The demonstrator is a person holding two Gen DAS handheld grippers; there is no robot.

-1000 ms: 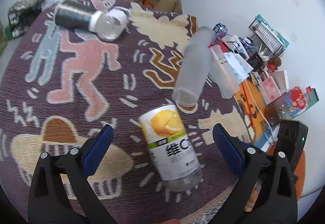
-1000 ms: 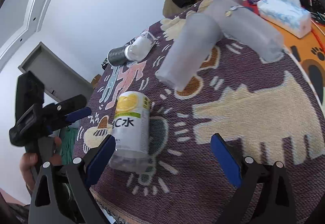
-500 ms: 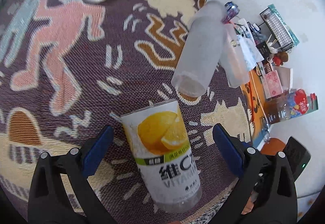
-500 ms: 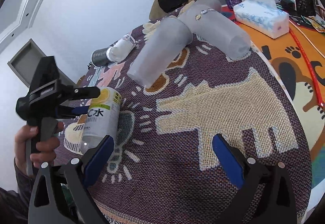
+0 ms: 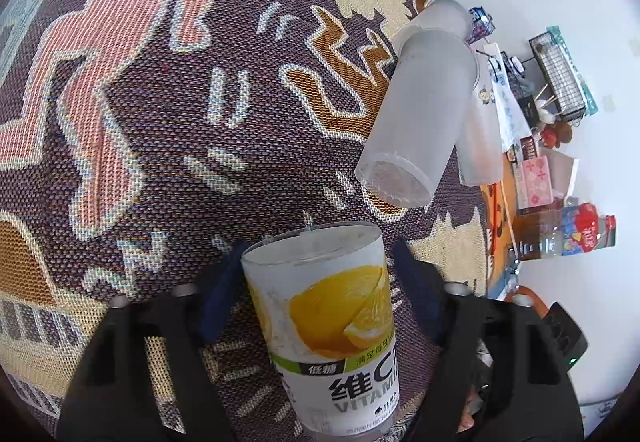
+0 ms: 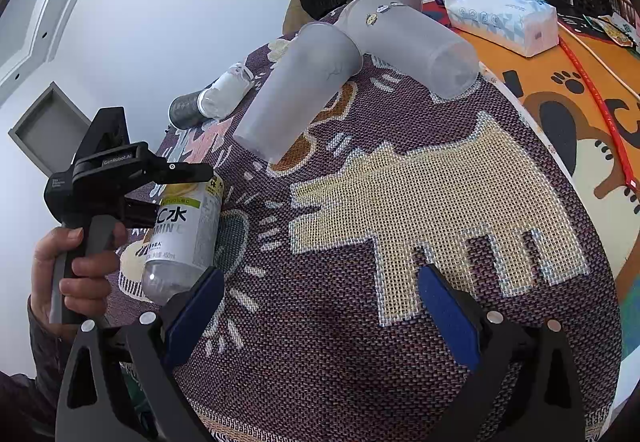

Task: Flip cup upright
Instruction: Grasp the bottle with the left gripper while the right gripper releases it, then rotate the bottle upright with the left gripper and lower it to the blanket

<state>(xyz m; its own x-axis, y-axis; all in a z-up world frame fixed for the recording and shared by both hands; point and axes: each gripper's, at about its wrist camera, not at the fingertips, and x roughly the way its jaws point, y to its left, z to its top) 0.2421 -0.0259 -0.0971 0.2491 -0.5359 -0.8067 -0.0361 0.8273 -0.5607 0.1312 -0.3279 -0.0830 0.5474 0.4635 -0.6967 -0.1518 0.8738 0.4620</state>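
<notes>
Left gripper (image 5: 316,278) straddling the labelled cup (image 5: 332,326) at lower centre of the left wrist view; its blue pads (image 5: 216,298) sit close against both sides of the cylinder, though actual contact on either side cannot be confirmed, so whether it has hold is unclear. The cup lies on its side on the woven cloth (image 5: 160,121), at centre left in the right wrist view. Right gripper (image 6: 316,318) spread wide, holding nothing, over the cloth at the bottom of its frame. Likely hazards, judged from the layout: the smooth, glossy printed wrap may slip between the pads as the cup is rotated, and a swing toward the upper right could knock the two frosted cups (image 5: 420,113), which lie touching one another nearby. The cloth is coarse and ribbed, likely giving an uneven seat for a narrow base.
</notes>
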